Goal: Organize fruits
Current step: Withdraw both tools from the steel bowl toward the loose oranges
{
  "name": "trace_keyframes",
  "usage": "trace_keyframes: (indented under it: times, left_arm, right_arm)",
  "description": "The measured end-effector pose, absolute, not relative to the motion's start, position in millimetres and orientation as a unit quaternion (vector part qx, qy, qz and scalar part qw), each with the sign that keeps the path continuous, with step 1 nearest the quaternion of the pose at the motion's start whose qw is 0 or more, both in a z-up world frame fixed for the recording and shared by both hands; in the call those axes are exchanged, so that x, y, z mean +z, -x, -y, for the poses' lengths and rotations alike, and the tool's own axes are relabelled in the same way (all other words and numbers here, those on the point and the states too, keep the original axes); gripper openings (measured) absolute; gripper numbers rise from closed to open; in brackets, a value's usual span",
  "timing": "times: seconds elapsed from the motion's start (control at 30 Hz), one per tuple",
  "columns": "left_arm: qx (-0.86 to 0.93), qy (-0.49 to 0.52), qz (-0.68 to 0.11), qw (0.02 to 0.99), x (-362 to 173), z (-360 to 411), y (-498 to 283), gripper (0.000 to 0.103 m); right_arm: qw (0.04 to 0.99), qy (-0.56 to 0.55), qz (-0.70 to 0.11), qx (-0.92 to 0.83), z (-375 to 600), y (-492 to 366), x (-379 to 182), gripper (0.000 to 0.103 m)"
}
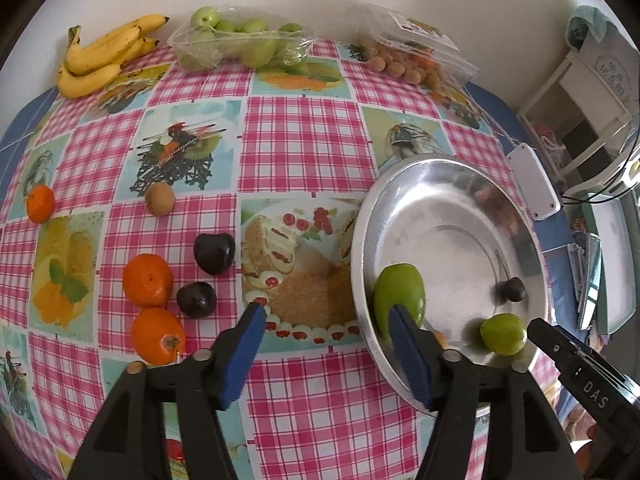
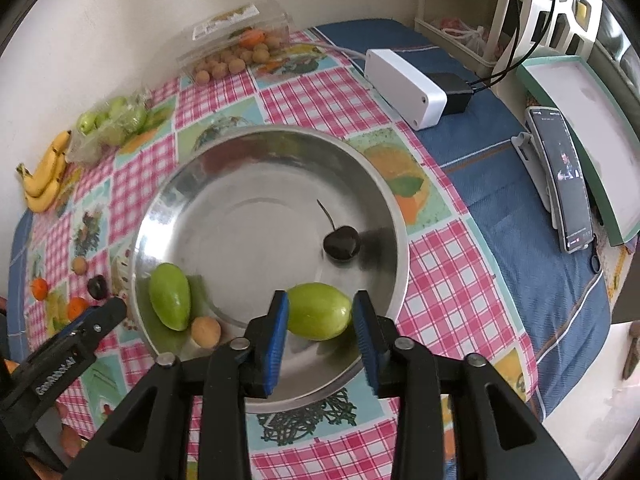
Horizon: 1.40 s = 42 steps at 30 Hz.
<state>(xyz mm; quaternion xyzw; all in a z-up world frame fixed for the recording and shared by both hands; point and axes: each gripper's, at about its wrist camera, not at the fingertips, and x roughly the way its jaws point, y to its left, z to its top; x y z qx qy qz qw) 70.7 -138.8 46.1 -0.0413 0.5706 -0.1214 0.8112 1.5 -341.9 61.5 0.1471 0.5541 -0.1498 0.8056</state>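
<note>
A steel bowl holds two green fruits, a dark cherry and a small tan fruit. My right gripper brackets one green fruit over the bowl, its pads at the fruit's sides. My left gripper is open and empty above the cloth at the bowl's left rim, beside the other green fruit. Three oranges, two dark plums and a brown fruit lie on the cloth.
Bananas, a bag of green fruits and a clear box of small tan fruits sit at the table's back by the wall. A white box, a phone and a tray lie right.
</note>
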Motion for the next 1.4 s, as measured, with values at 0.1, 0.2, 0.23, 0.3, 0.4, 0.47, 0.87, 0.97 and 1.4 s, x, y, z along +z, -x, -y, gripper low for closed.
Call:
trace_keyframes:
  times: [0.1,0.2,0.23,0.3,0.4,0.47,0.87,0.97,1.4]
  left_arm:
    - [-0.113,0.03,-0.57,0.813,44.3,139.7,-70.7,0.076]
    - [-0.11,0.03,-0.571,0.813,42.8,138.5,-70.6,0.078]
    - [-0.108,0.03,-0.571,0.813,42.2,138.2,-70.7,0.08]
    - [-0.101,0.028,-0.571,0.814,40.6,137.2,-71.4,0.085]
    - [-0.094,0.027,-0.571,0.815,39.3,136.0,-71.9,0.092]
    - [-0.089,0.026,-0.572,0.815,38.8,135.3,-72.7,0.097]
    - [-0.071,0.013,-0.57,0.819,38.3,133.2,-71.8,0.103]
    - [-0.07,0.012,-0.567,0.82,41.3,131.6,-70.2,0.103]
    - [-0.065,0.015,-0.561,0.825,60.2,111.5,-64.5,0.103]
  right_arm:
    - [0.805,-0.143,-0.557,-0.15,342.1,-2.6,58.5,0.05]
    - [0.804,-0.144,-0.557,-0.151,343.1,-2.8,57.1,0.057]
    - [0.804,-0.143,-0.557,-0.151,343.3,-2.9,56.6,0.059]
    - [0.803,-0.143,-0.557,-0.152,343.2,-2.9,56.0,0.062]
    - [0.803,-0.146,-0.558,-0.153,343.9,-3.7,54.7,0.068]
    - [0.803,-0.149,-0.556,-0.154,344.5,-3.7,54.3,0.069]
    - [0.809,-0.149,-0.548,-0.15,344.0,-2.3,55.7,0.098]
    - [0.812,-0.147,-0.544,-0.152,342.8,-0.9,58.3,0.101]
    - [0.817,-0.145,-0.537,-0.155,327.0,0.8,70.1,0.101]
